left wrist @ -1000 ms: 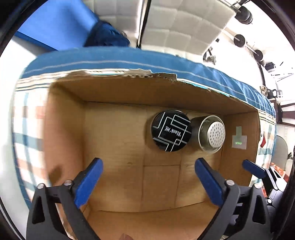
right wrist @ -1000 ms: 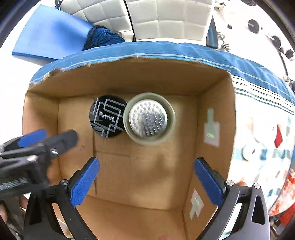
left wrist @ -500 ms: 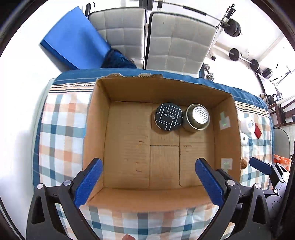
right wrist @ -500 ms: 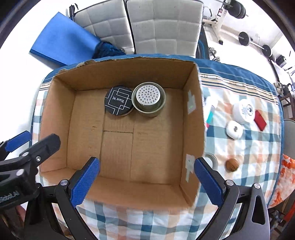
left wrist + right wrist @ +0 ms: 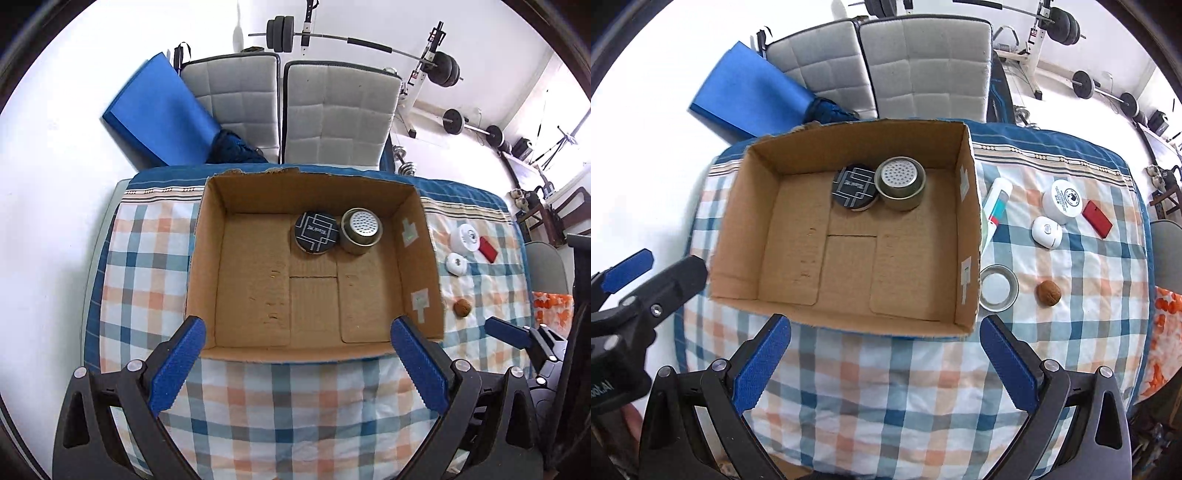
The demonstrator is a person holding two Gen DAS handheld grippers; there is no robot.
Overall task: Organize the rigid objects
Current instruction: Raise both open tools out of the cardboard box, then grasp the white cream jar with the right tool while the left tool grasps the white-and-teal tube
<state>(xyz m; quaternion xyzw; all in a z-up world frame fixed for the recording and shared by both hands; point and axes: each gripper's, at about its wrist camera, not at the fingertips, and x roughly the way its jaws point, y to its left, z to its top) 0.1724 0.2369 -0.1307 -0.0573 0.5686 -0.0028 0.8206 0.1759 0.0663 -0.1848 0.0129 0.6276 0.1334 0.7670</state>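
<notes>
Both grippers empty: left gripper (image 5: 295,365) and right gripper (image 5: 884,363) have jaws spread wide, hovering just off the near wall of the box (image 5: 849,317), likely staged between picks. 2 items sit touching at the box's far wall: black tin (image 5: 855,186), metal cup (image 5: 900,182). Right of the box, unpacked: tube (image 5: 995,201), lid (image 5: 997,288), nut (image 5: 1048,292), 2 white tubs (image 5: 1061,196), red block (image 5: 1097,218).
</notes>
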